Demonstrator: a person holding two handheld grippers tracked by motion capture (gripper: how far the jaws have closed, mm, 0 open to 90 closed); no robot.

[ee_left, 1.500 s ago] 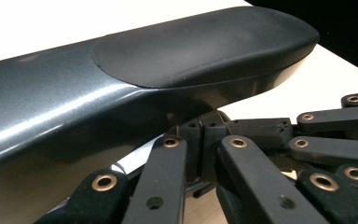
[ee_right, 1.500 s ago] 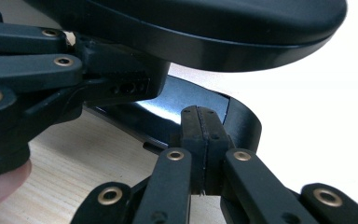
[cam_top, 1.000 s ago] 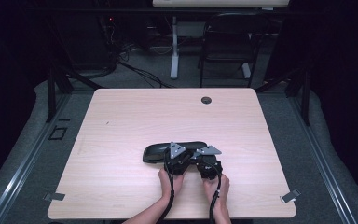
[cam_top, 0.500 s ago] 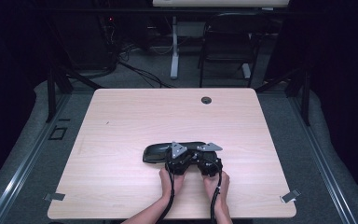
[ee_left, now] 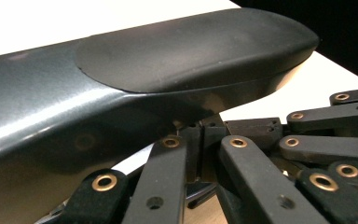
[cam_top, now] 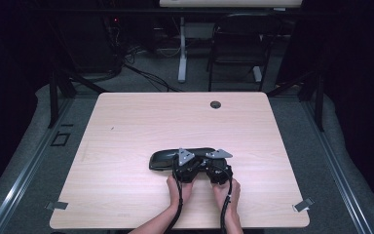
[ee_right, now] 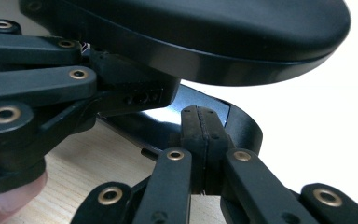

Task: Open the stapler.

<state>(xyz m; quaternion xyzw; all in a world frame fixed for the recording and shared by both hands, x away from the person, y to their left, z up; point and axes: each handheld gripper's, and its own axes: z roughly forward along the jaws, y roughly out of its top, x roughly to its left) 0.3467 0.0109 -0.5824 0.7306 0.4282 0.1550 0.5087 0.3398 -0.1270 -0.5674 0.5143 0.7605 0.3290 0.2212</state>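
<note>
A: What is seen, from the largest thing down?

B: A pale wooden table is seen from above, with a small round dark fitting set into it near the far edge. A long, flat, dark case with rounded ends is laid on the near half of the table, a little toward the person's side of the middle. Its lid is seen raised in the right tool view, where a glossy lower part is shown beneath the matte upper shell.

A: And the tools?

B: The left tool and the right tool are held side by side at the near edge of the case, close enough to be almost touching. A grey three-cornered plate is carried on top of each. The person's hands are placed behind them, with cables trailed back toward the table's near edge.

A: How far are the tools opened?

B: Not at all. In the right tool view the two black pads are pressed flat against each other, and nothing is caught between them; their tips are set against the glossy lower part of the case. In the left tool view the pads are likewise brought together, tucked right under the overhanging dark shell, and no object is seen clamped between them.

A: Is the case lifted?

B: Whether the lid is borne by the tools cannot be told; the bottom is rested on the table.
</note>
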